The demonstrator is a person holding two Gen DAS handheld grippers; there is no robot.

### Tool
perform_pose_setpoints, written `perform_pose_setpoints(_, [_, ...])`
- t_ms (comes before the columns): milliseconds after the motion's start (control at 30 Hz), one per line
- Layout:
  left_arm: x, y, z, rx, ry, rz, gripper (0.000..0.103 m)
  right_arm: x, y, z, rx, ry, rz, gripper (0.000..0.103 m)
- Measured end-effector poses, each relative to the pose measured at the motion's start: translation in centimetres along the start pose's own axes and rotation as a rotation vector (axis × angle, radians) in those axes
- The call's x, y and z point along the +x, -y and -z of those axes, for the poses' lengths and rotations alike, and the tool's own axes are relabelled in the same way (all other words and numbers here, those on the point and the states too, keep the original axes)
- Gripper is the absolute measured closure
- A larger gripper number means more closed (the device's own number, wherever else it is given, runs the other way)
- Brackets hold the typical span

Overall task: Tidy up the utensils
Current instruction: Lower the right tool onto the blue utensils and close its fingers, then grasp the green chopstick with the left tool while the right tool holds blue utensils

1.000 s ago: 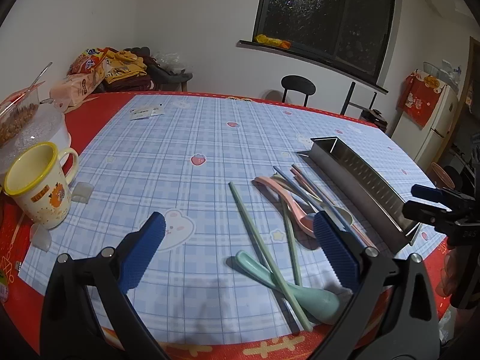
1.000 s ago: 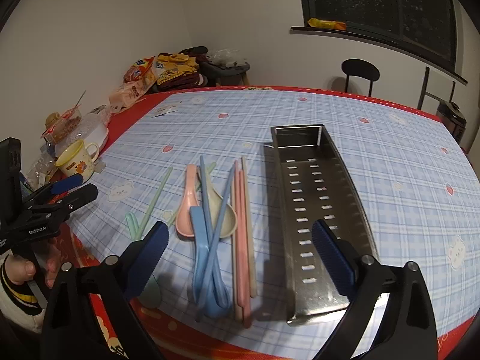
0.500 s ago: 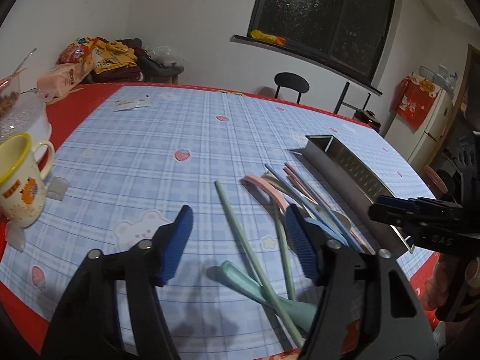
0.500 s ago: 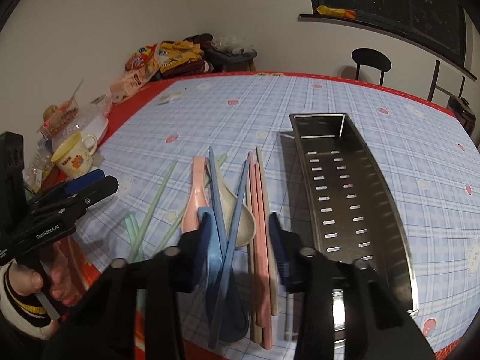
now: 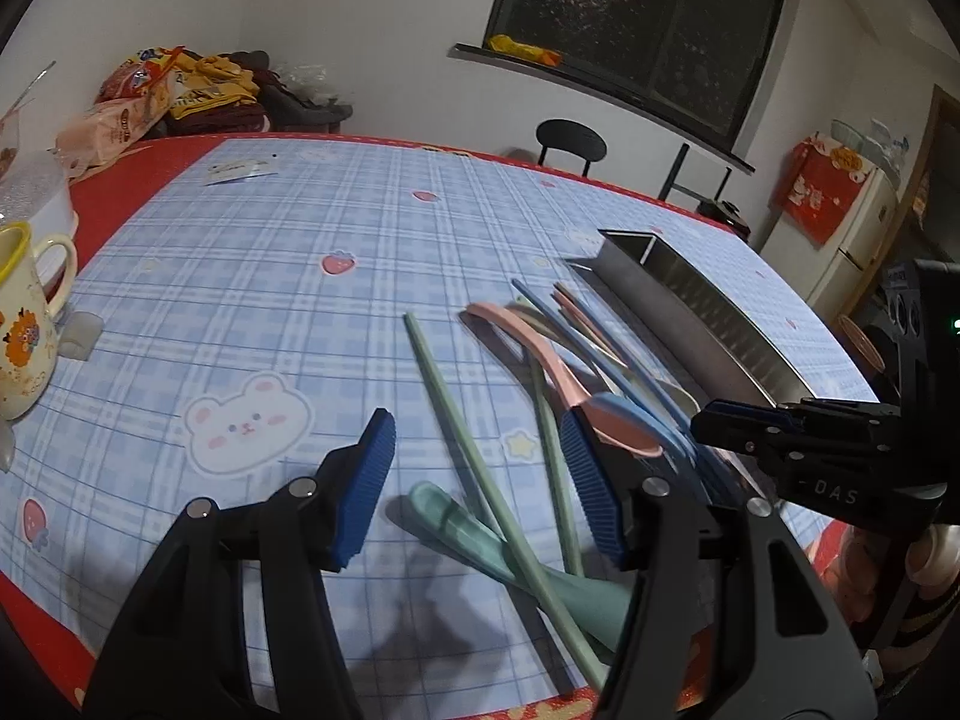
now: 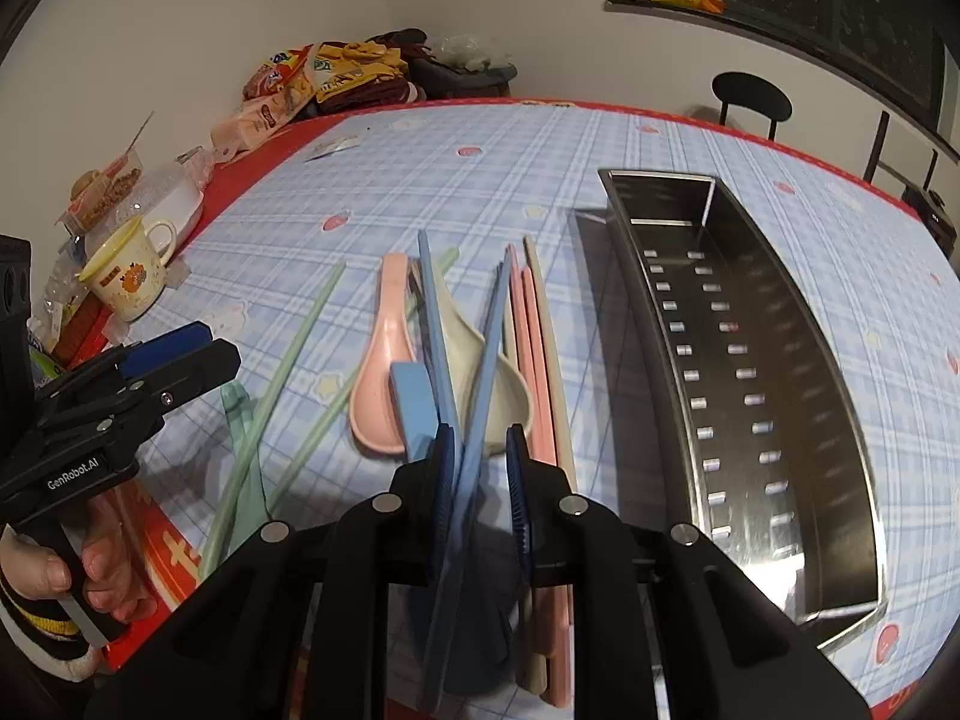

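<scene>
Closing: both tongs have just been narrowing over the last second, each sunk nearer the desk (image 5: 288, 276) than a second ago
Right tongs (image 6: 480, 480): earlier spread wide above the pile, now drawn to a narrow gap around the blue chopsticks (image 6: 480, 372); the pads sit right beside the sticks, though I cannot tell whether they already press
Left tongs (image 5: 480, 480): earlier fully spread, now about half open and gripping nothing; the green chopsticks (image 5: 474, 450) lie on the cloth between the pads, apart from both
Green spoon (image 5: 522, 564): under the green chopsticks at the near edge of the desk, untouched
Pink spoon (image 6: 378, 372): flat on the desk, just left of the blue spoon (image 6: 414, 408), not moved
Pink chopsticks (image 6: 528, 360): lying between the blue pair and the tray, still on the cloth
Tray (image 6: 798, 324): steel, perforated, holding nothing, just right of the pile
Meaning: judged from this, both hands are committing to a first pick, blue pair for the right, green pair for the left; every utensil is still outside the tray, so the sorting has barely begun
Risk: the blue sticks cross each other and rest on the spoons, so a pinch may catch only one
</scene>
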State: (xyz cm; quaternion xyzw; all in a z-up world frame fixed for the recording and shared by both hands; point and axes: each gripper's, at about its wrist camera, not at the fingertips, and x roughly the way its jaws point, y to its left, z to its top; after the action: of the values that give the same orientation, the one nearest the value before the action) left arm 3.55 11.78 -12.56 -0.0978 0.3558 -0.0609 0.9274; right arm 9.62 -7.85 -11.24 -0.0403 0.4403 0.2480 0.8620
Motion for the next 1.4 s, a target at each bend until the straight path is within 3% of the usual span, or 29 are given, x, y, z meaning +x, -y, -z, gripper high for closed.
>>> perform_pose_setpoints(233, [0.2, 0.7, 0.3, 0.029, -0.013, 0.002, 0.044, 0.3, 0.3, 0.9, 0.021, -0.001, -0.022, 0.085])
perform_pose_setpoints(400, [0.3, 0.6, 0.5, 0.022, -0.020, 0.006, 0.044, 0.4, 0.4, 1.2, 0.024, 0.009, -0.057, 0.093])
perform_pose_setpoints(567, [0.6, 0.5, 0.4, 0.018, -0.036, 0.005, 0.045, 0.4, 0.8, 1.4, 0.048, 0.025, -0.088, 0.094])
perform_pose_setpoints(767, [1.1, 0.5, 0.3, 0.011, -0.059, -0.001, 0.045, -0.7, 1.3, 1.7, 0.063, 0.111, -0.100, 0.096])
perform_pose_setpoints(1233, [1.9, 1.5, 0.6, 0.049, -0.092, -0.092, 0.054, -0.3, 1.0, 1.9, 0.047, 0.103, -0.142, 0.096])
perform_pose_setpoints(1400, [2.4, 2.8, 0.9, 0.111, -0.116, -0.131, 0.058, -0.1, 1.2, 1.9, 0.056, 0.096, -0.155, 0.096])
